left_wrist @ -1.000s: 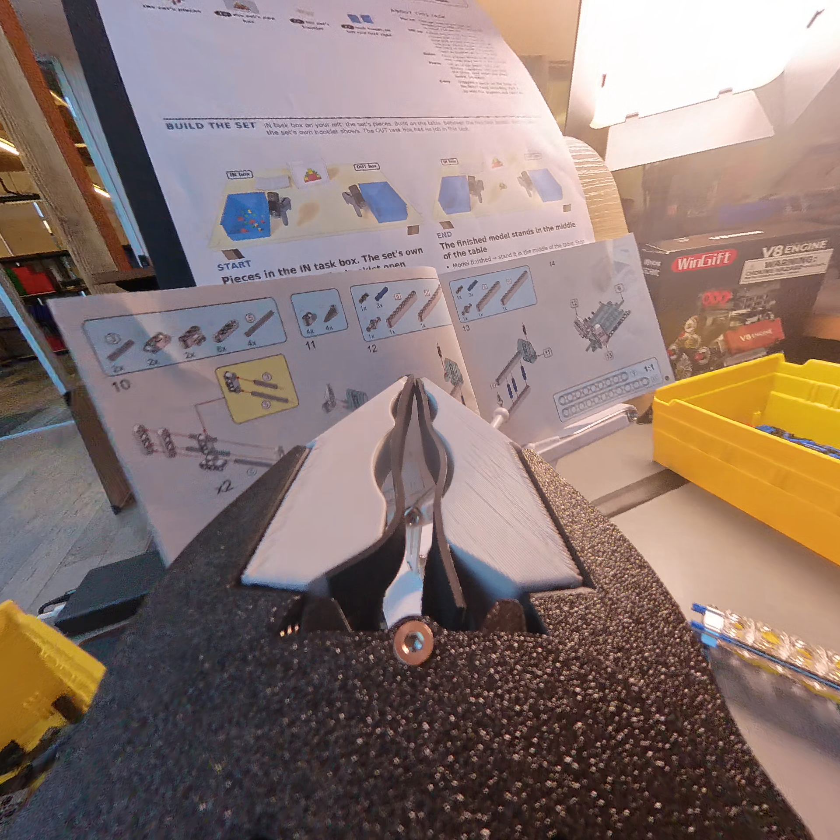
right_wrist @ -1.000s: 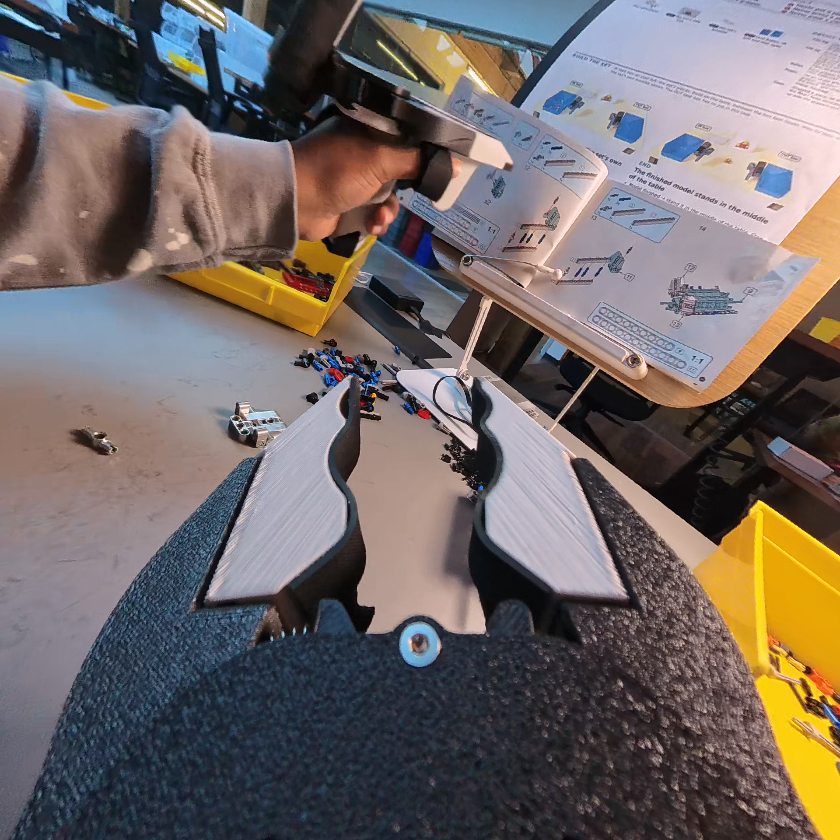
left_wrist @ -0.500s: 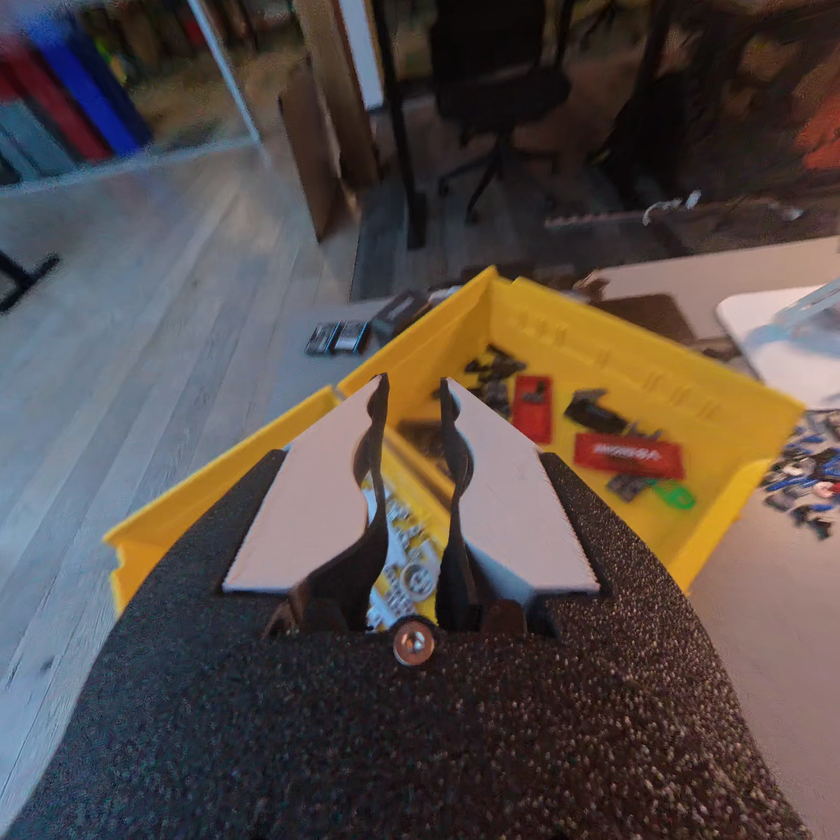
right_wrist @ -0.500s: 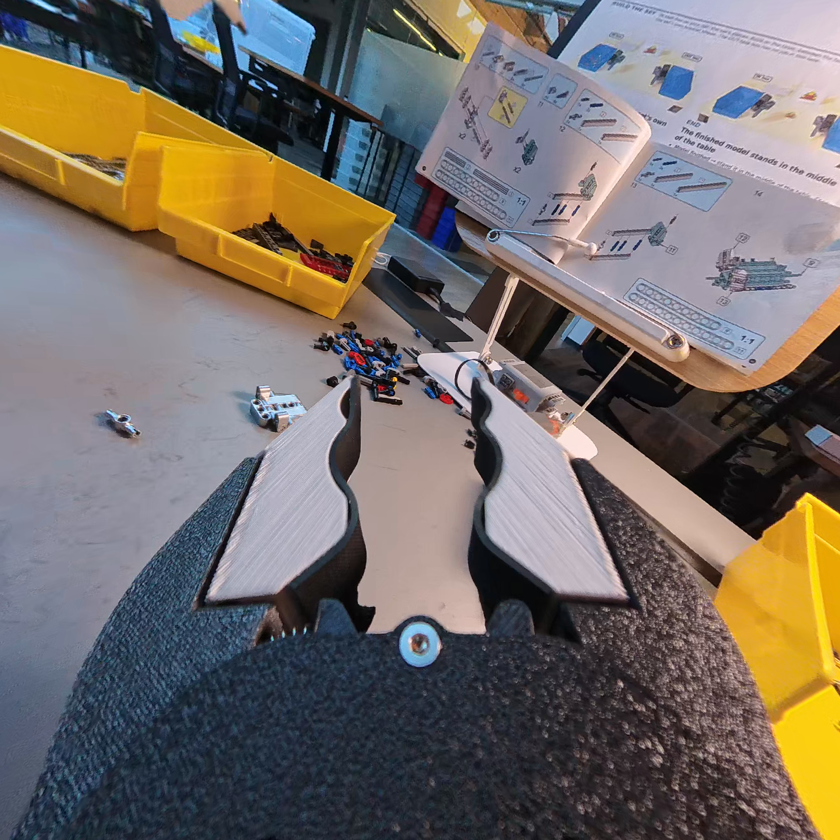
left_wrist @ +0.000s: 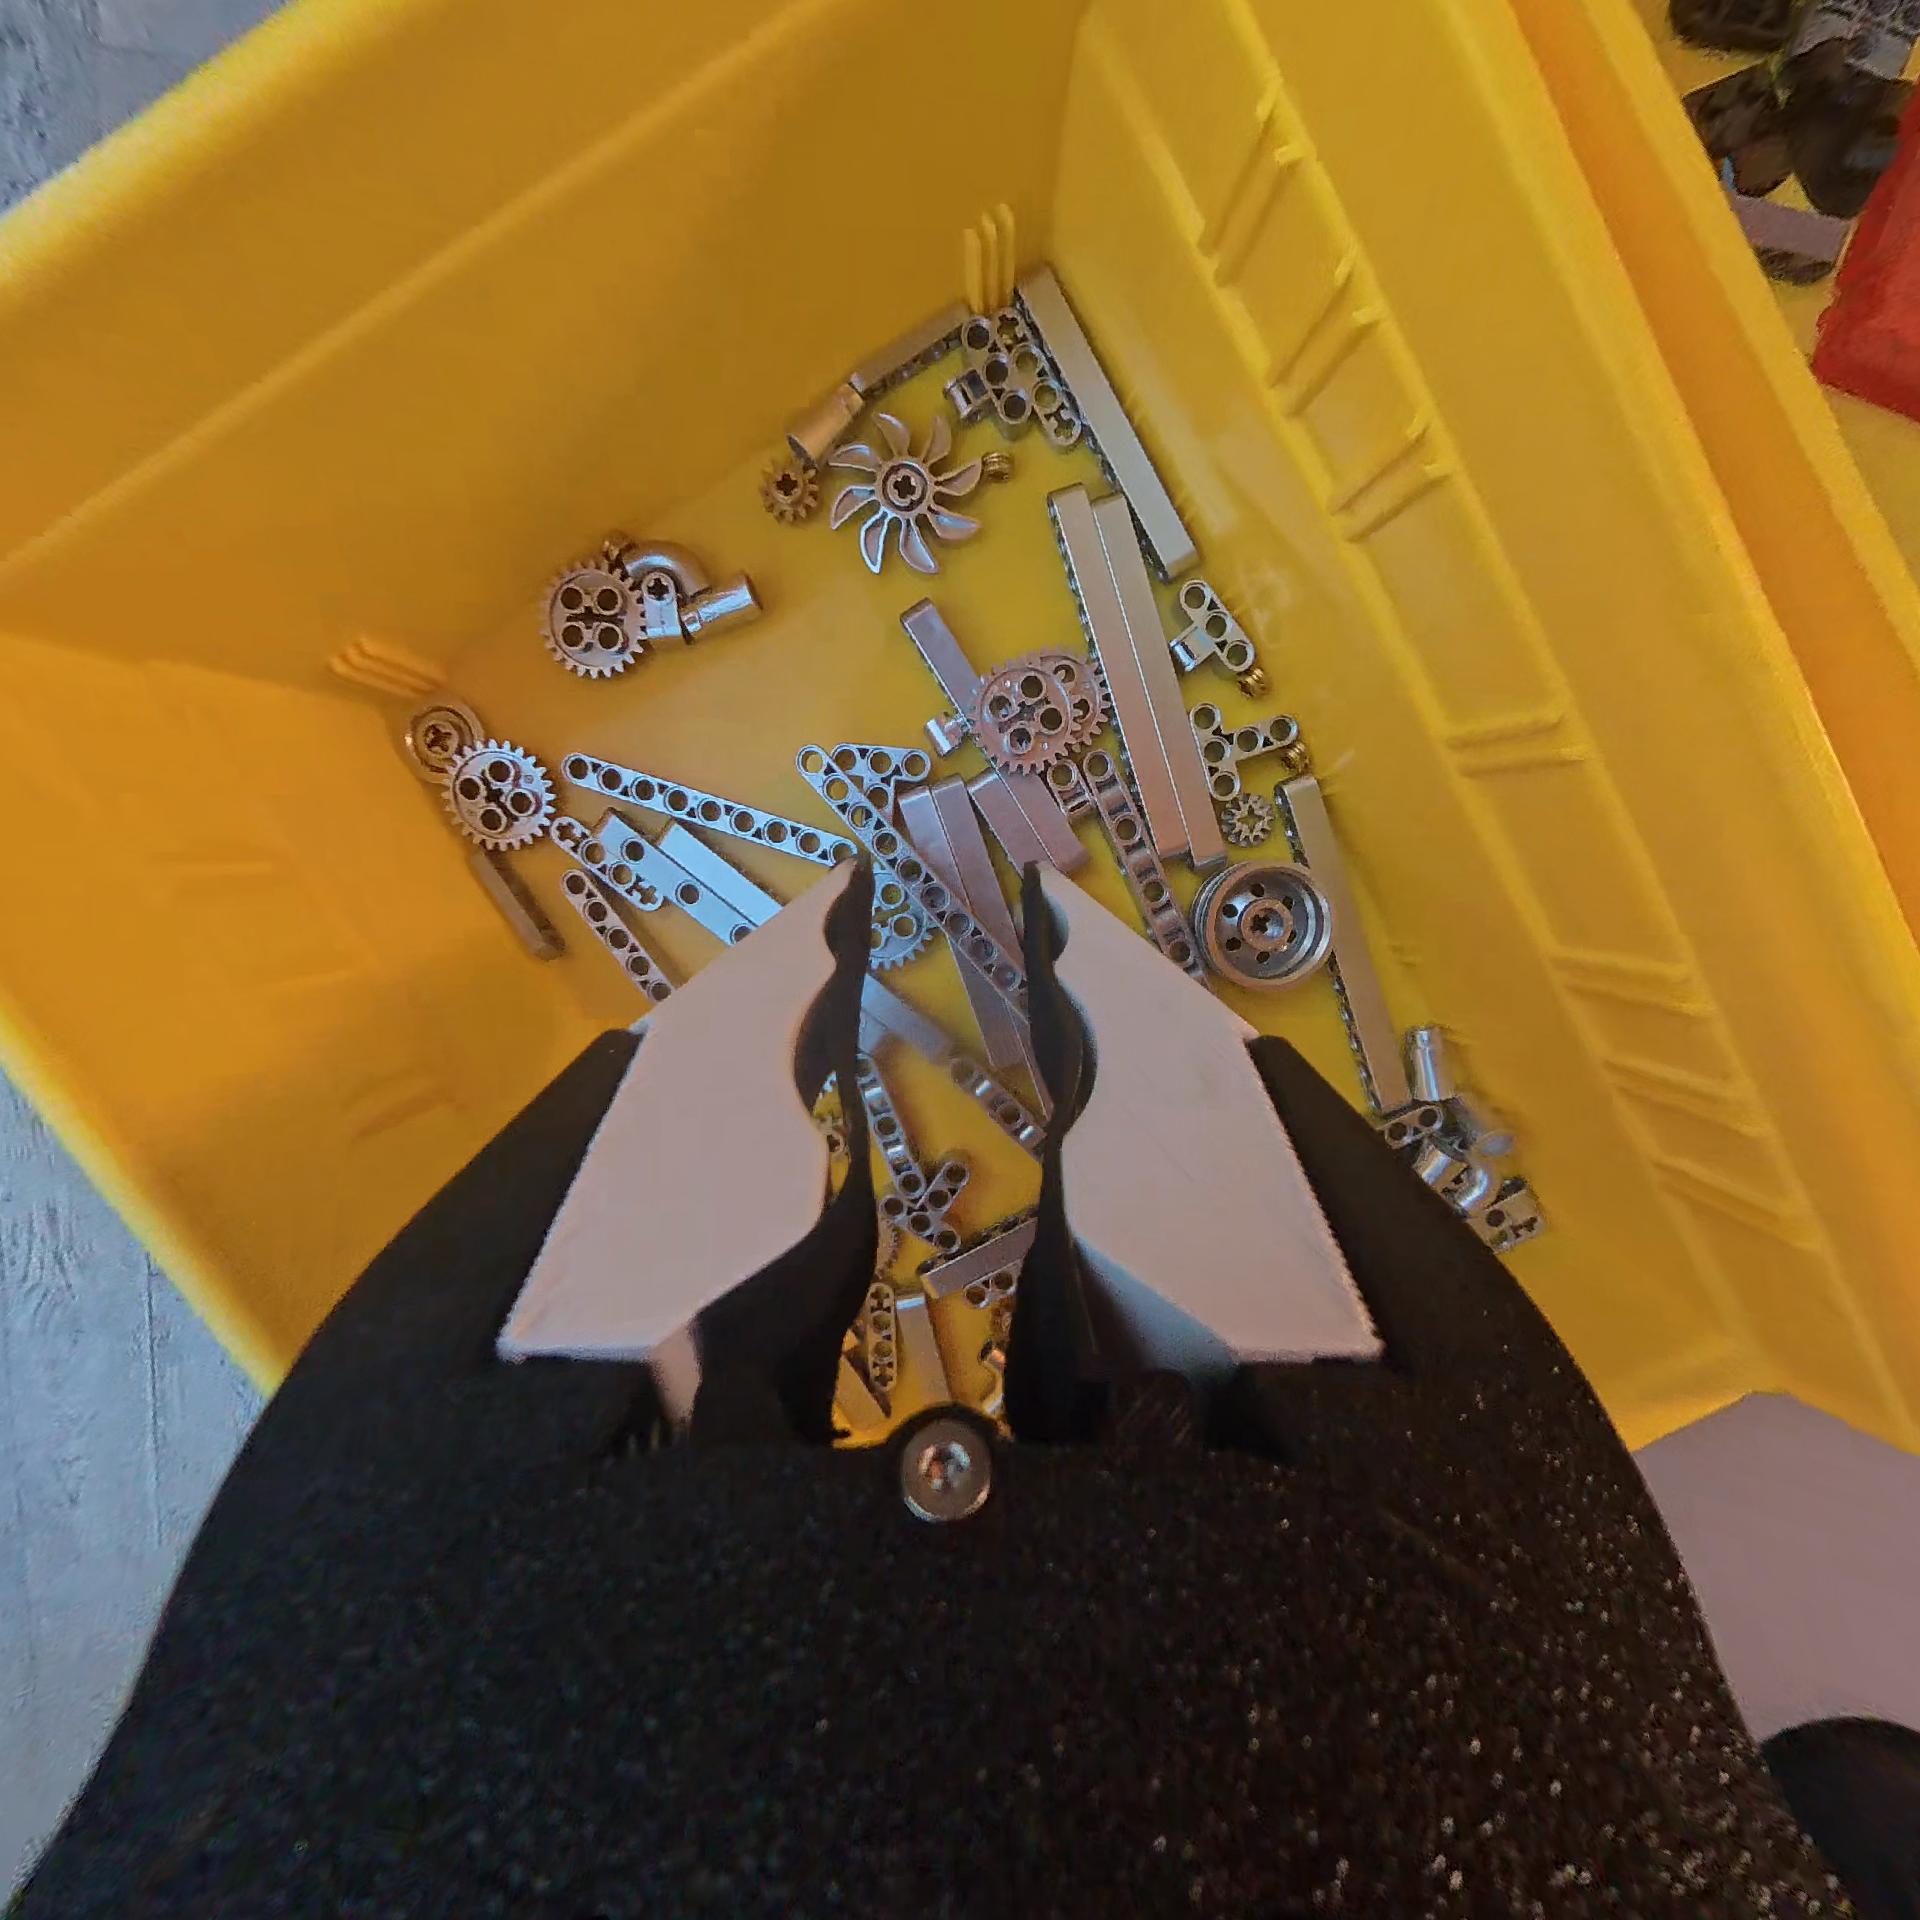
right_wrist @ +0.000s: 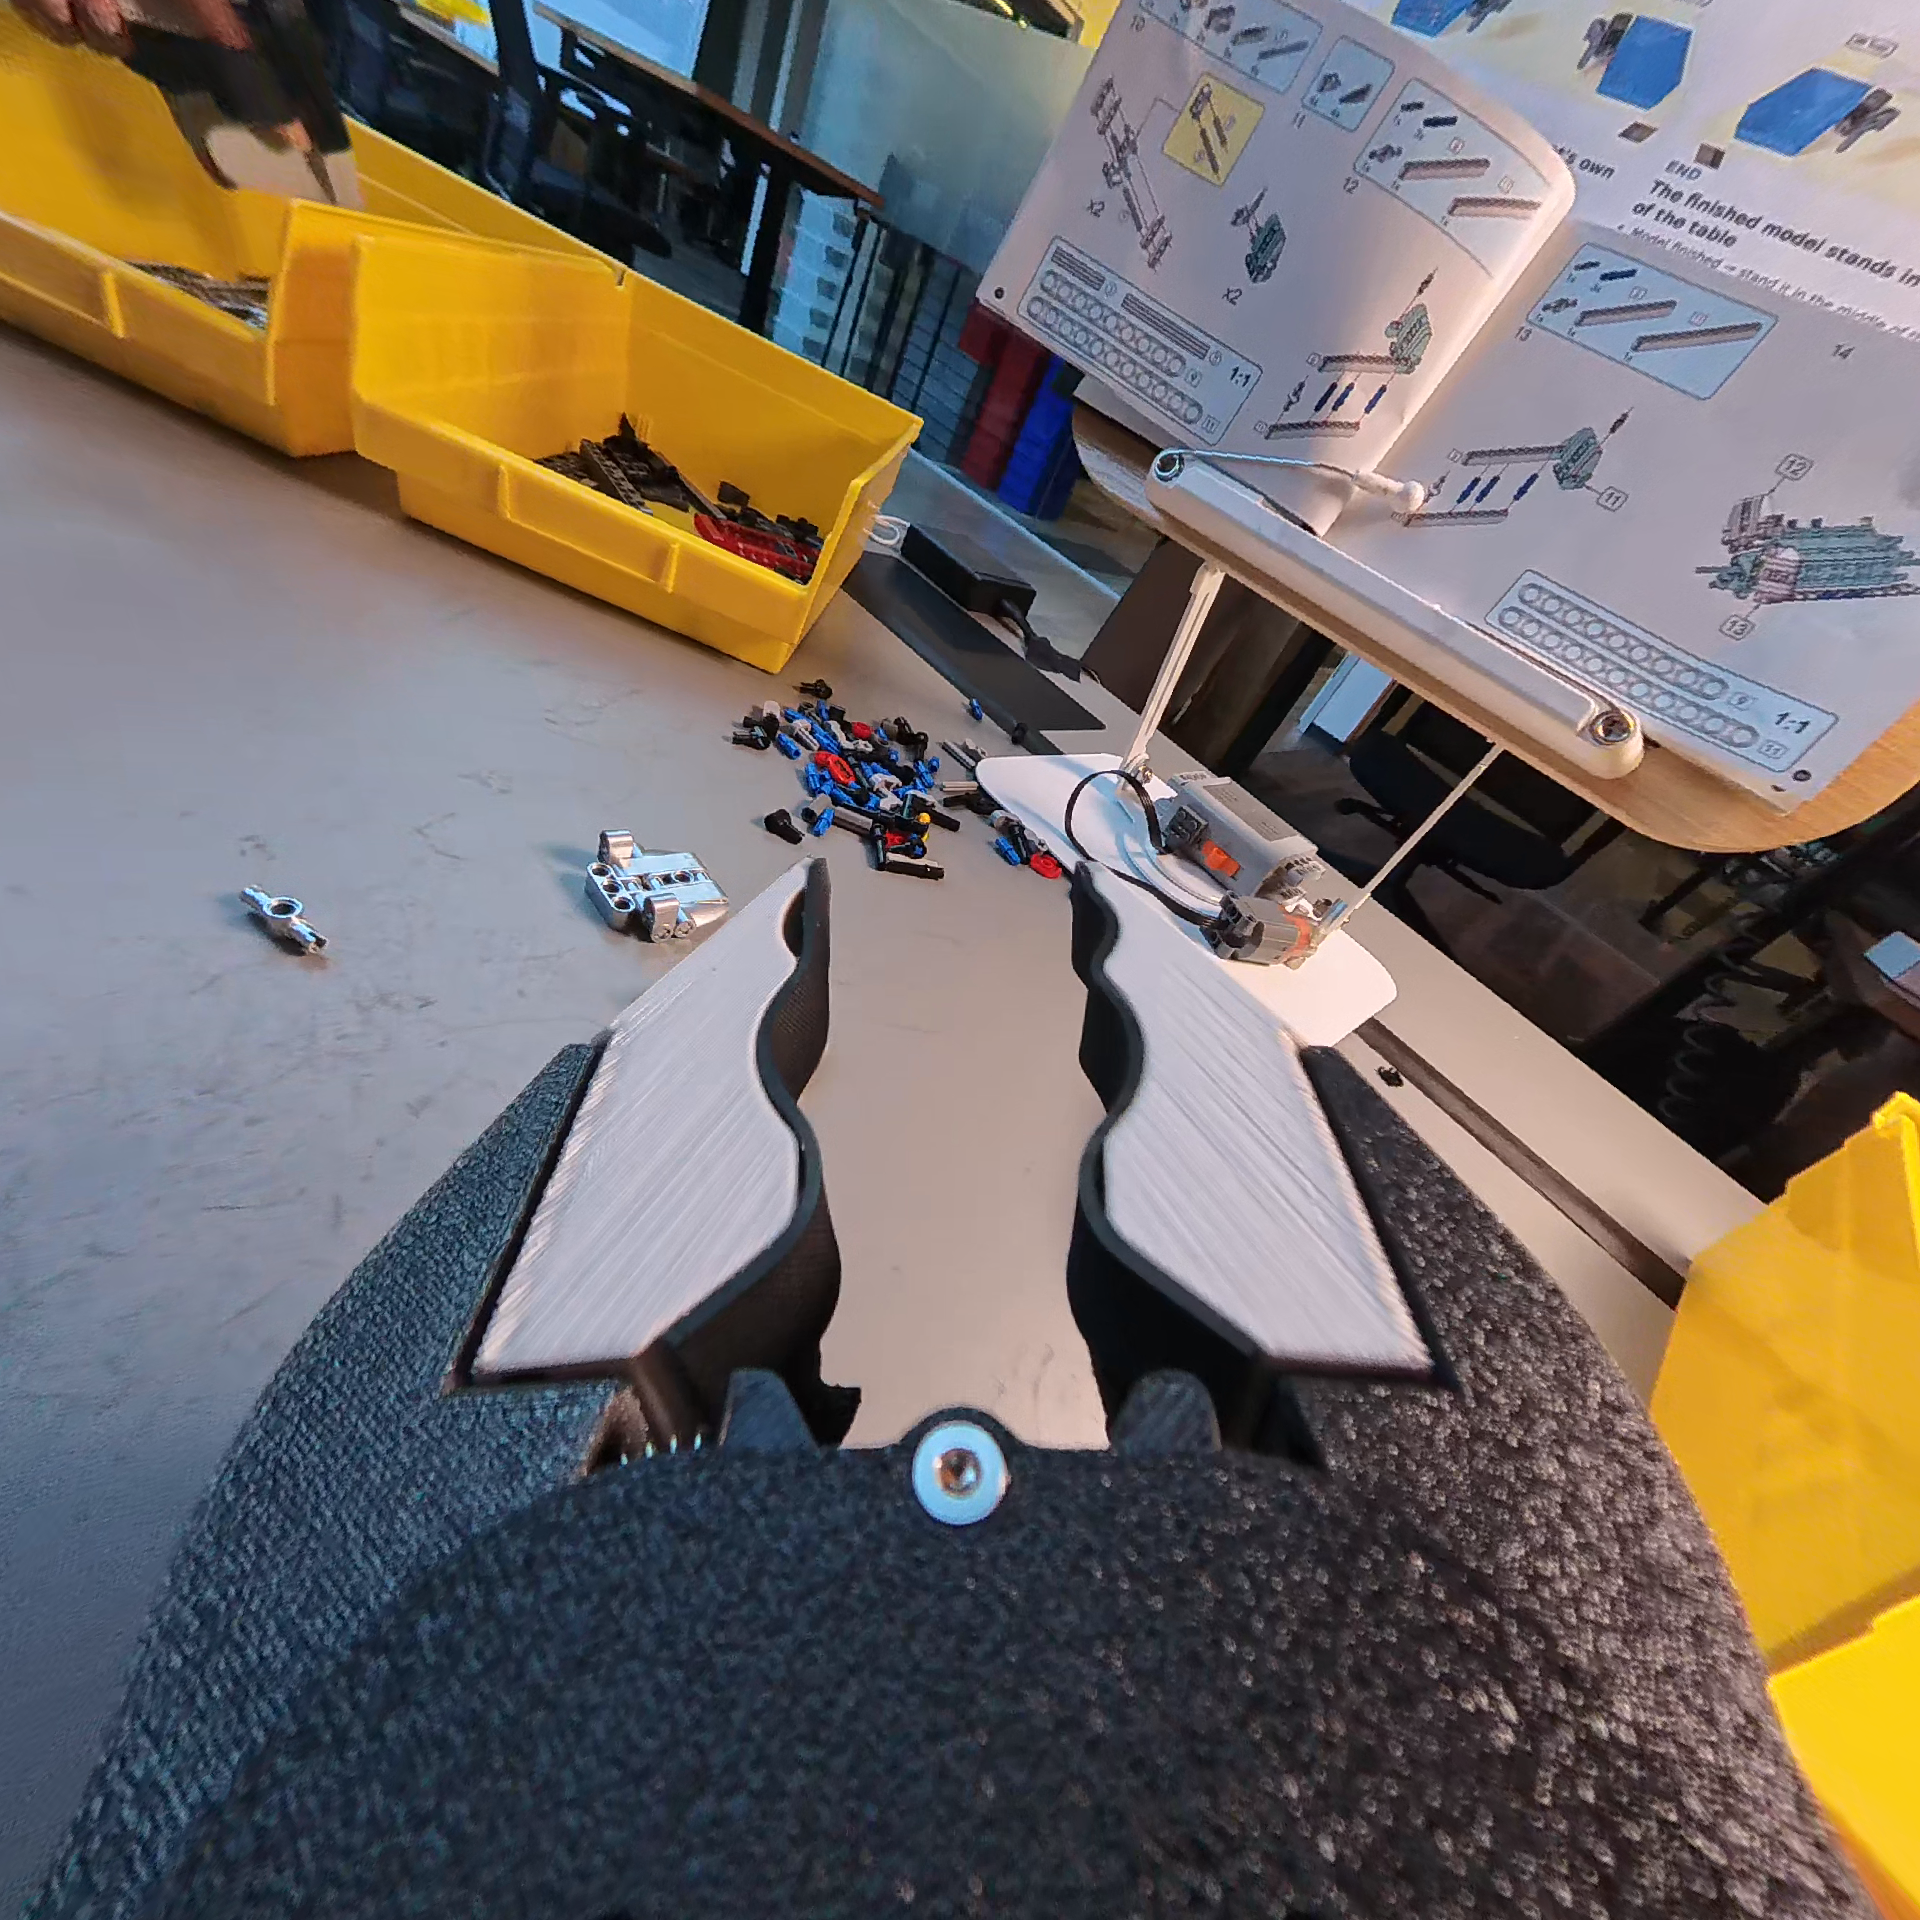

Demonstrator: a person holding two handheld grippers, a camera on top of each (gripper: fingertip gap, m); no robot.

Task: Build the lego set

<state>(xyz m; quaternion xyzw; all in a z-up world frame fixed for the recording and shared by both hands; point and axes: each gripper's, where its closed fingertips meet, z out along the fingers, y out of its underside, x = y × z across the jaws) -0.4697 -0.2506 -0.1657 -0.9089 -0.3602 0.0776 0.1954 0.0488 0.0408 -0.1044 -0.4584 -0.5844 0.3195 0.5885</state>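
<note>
A grey table (right_wrist: 312, 675) in a workshop carries several yellow plastic bins and a propped instruction booklet (right_wrist: 1278, 239).

The left gripper (left_wrist: 943, 873) points straight down into a deep yellow bin (left_wrist: 623, 312). Its jaws stand narrowly apart and hold nothing. Directly beneath the tips lies a long silver perforated beam (left_wrist: 878, 821) in a heap of similar strips and plain bars. Around it are toothed silver gears (left_wrist: 497, 795), a silver fan wheel (left_wrist: 902, 488) and a silver wheel hub (left_wrist: 1260, 923). Whether the tips touch the heap cannot be told.

A second ago this gripper was raised in front of the booklet with its jaws pressed together. It has since swung over the bin, dropped in and opened a little.

The right gripper (right_wrist: 948, 873) has barely moved. It hovers low over bare table, jaws wide and empty. Just ahead to its left sits a small silver bracket block (right_wrist: 655, 883), and farther left a tiny silver connector (right_wrist: 283, 916). Beyond them is a scatter of blue, black and red pins (right_wrist: 862, 774). A grey motor unit with a black cable (right_wrist: 1236, 831) rests on the white stand base (right_wrist: 1340, 987).

The booklet and the large sheet (right_wrist: 1766, 156) behind it carry printed diagrams and text. No brand shows at this moment.
</note>
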